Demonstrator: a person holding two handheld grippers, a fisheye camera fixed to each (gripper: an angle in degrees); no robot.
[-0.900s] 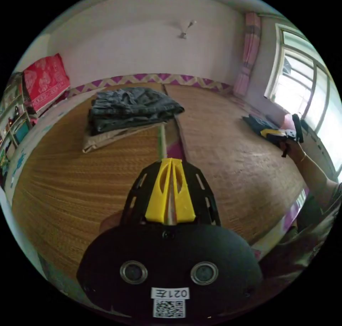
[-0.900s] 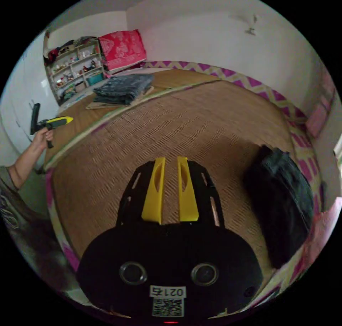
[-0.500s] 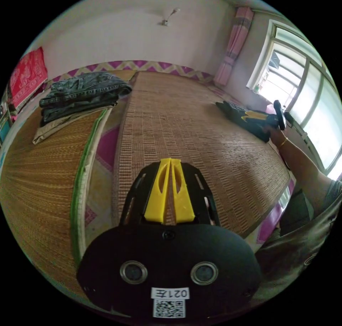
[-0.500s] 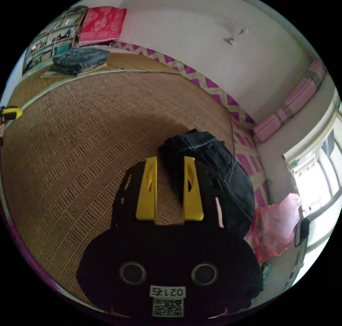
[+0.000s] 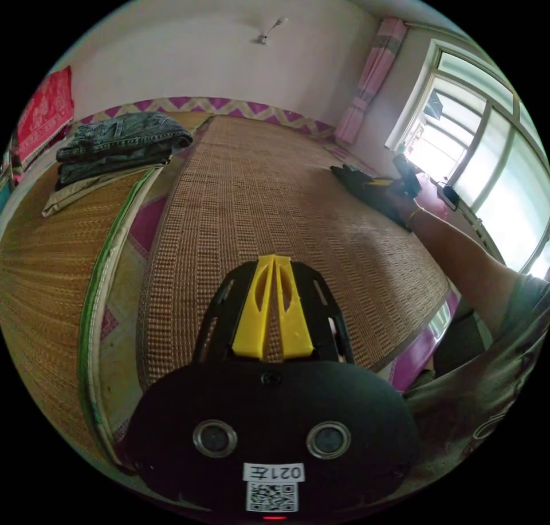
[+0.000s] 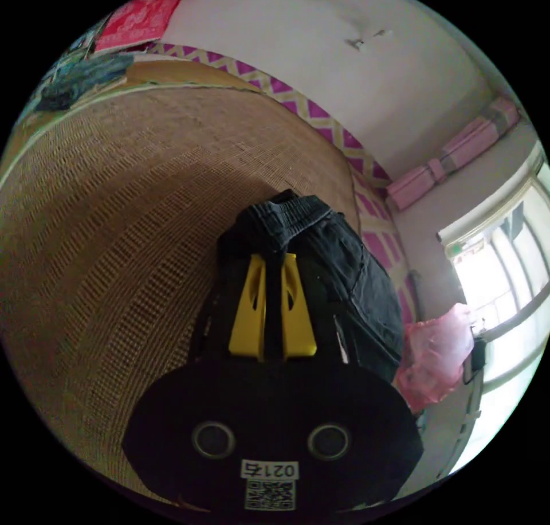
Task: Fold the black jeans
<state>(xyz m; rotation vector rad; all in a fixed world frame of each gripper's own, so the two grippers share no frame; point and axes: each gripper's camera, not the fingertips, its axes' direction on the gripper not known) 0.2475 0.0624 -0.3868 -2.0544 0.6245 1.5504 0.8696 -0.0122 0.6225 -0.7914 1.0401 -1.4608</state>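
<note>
Right gripper (image 6: 272, 258) pinches crumpled black jeans (image 6: 338, 273) on woven straw mat (image 6: 114, 204); left gripper (image 5: 274, 259) closed, empty.

Right gripper (image 6: 273, 261) down over the black jeans (image 6: 338, 273), yellow jaws close together with dark cloth in the narrow gap between them. Jeans bunched on the woven mat (image 6: 114, 215). Pink plastic bag (image 6: 438, 356) just beyond the jeans, toward the window.
</note>
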